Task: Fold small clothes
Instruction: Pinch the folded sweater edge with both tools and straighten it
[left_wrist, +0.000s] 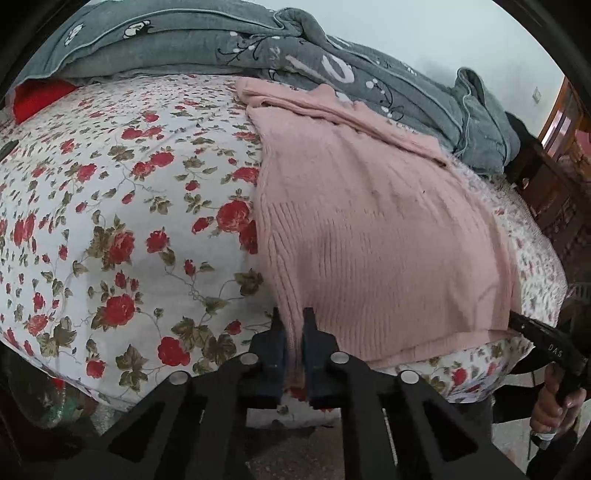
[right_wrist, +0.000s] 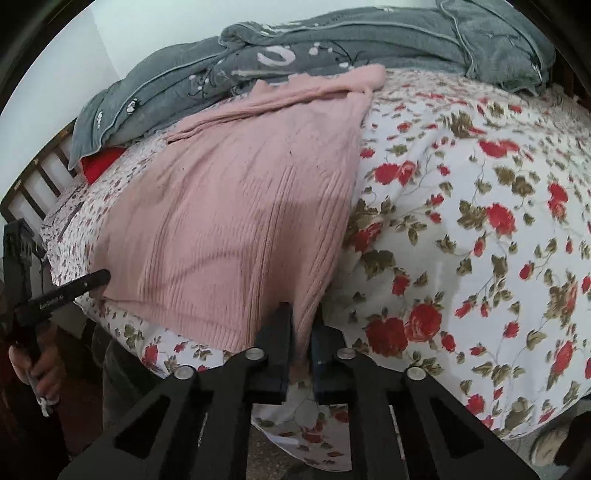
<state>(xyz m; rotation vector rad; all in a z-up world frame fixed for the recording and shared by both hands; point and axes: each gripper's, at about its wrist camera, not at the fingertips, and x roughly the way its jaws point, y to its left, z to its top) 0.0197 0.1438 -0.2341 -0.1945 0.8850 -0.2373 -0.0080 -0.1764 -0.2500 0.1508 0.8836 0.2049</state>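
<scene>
two grippers are seen clamped on the near hem of a pink ribbed sweater (left_wrist: 369, 236), which is spread on a floral bedsheet (left_wrist: 110, 206). on the right gripper's (right_wrist: 303, 328) arm, as seen from the left wrist, the letters "das" can be read; on the left gripper's (left_wrist: 293, 332) arm, as seen from the right wrist, pale lettering is printed but is too blurred to be read with certainty. the pinched hem corners are partly hidden between the nearly closed jaws of each gripper. the sweater's far end is laid against a grey quilt (left_wrist: 207, 40), and its sleeves cannot be clearly made out. its long axis is run from the bed's near edge away toward the quilt, with the ribs aligned the same way. a red item (left_wrist: 37, 98) is half covered by the quilt.
</scene>
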